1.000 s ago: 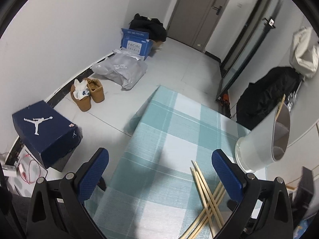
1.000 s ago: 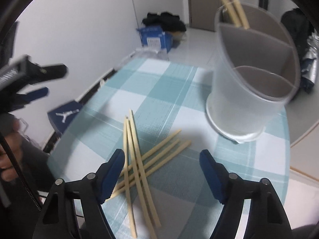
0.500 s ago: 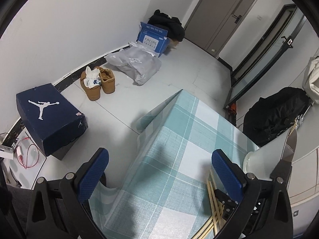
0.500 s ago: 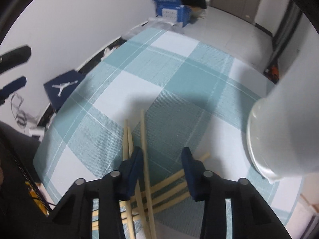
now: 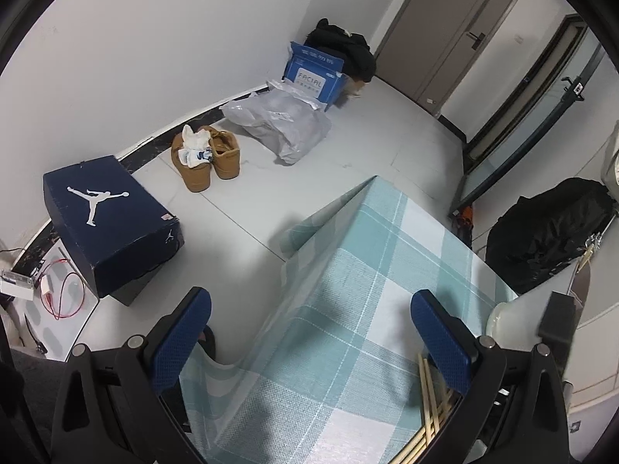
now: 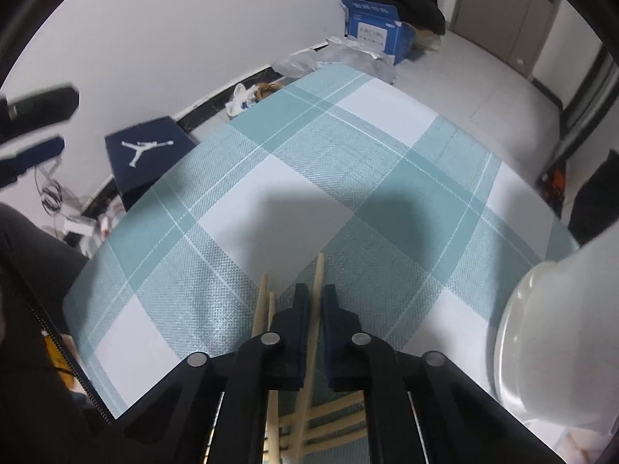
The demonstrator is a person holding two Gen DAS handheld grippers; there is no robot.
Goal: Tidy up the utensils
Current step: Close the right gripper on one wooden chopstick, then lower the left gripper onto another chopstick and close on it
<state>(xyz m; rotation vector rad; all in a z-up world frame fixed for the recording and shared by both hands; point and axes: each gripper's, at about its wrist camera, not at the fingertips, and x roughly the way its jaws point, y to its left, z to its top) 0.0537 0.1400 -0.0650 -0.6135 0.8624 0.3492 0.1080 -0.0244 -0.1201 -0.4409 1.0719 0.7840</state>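
One chopstick (image 6: pixel 315 309) | lengthwise in right gripper (image 6: pixel 316 297) | tip pointing forward

chopsticks (image 6: pixel 315 301): at least six lying on the table (image 6: pixel 271 178), more standing in the holder (image 6: pixel 541 348); holder: one; grippers: two; shoes (image 5: pixel 205 158): two; boxes: two sitting on the floor

i'm in a lived-in home: tan shoes (image 5: pixel 211 158) and a shoebox (image 5: pixel 112 224) sit on the tiled floor at the far left wall, a checked tablecloth (image 5: pixel 348 309) near me, interior door (image 5: pixel 452 27) far right.
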